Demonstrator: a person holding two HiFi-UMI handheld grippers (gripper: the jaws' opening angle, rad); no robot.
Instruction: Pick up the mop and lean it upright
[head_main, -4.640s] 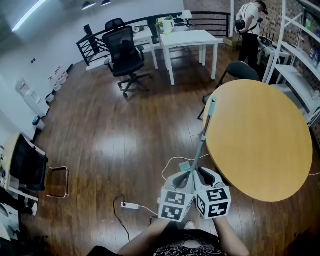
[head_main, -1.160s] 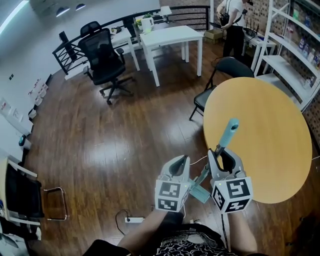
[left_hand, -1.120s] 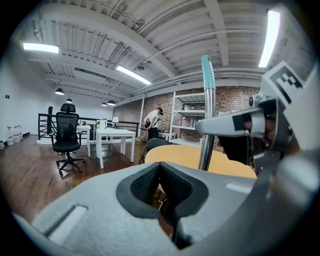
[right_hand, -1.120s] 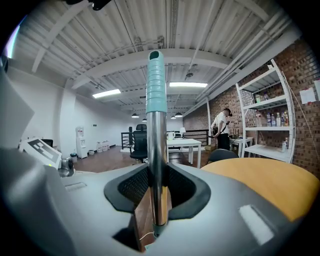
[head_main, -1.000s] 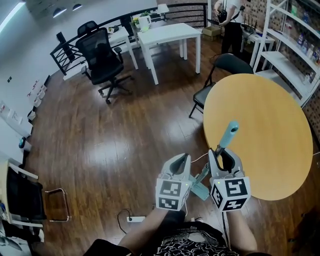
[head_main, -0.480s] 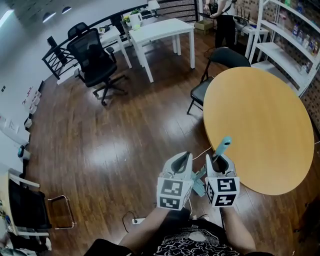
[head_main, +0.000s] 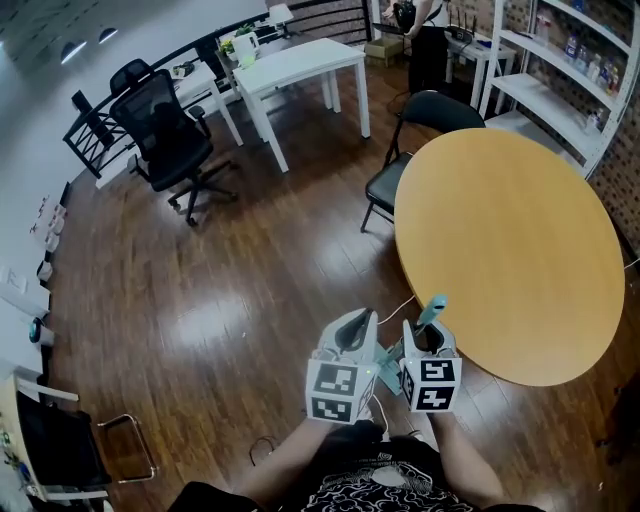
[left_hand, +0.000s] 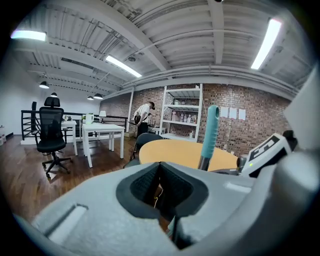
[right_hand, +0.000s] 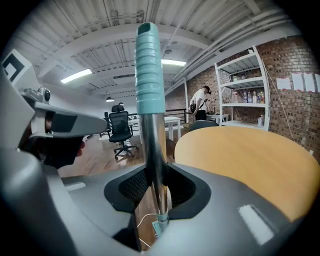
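While right gripper (head_main: 426, 336) fingers pinch the upright mop (right_hand: 149, 75) beside the table (head_main: 510, 230) edge, left gripper (head_main: 357, 326) fingers meet.

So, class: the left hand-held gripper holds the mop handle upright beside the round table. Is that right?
Not quite: the right hand-held gripper, not the left, holds the mop handle upright beside the round table. The right gripper view shows the handle clamped between its jaws.

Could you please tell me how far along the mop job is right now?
Done: the mop is picked up and stands roughly upright. In hand: the right hand-held gripper clamps its metal shaft beside the round table; the left hand-held gripper holds nothing. Left: lean the mop against a support, perhaps the table's edge, and let go.
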